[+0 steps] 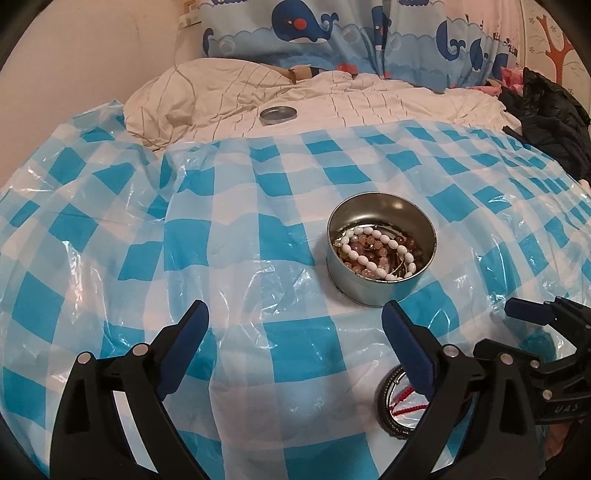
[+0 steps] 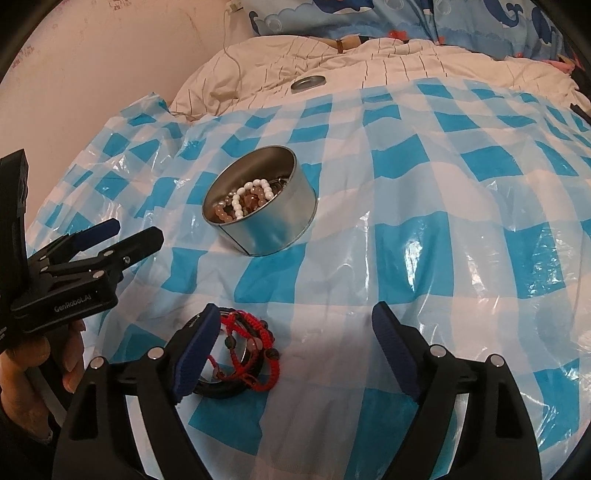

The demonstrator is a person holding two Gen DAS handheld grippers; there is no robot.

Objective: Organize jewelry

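While both grippers hover with jaws spread wide and empty, risks run left to right. Left gripper [image 1: 295, 347]: nothing between pads, only checked sheet [image 1: 236, 206] below; slick plastic could bunch or get pinched. Bracelets [image 2: 243, 350]: near, just beside right gripper's [image 2: 291, 350] left pad, not held; red cords tangled, may snag or drop one. Tin [image 2: 258, 206]: farther off, open, beads inside; light, could tip on soft bed. Lid [image 2: 308, 83]: far, on quilt.

Pink wall [image 1: 92, 37] — whale-print curtain [image 1: 332, 29]
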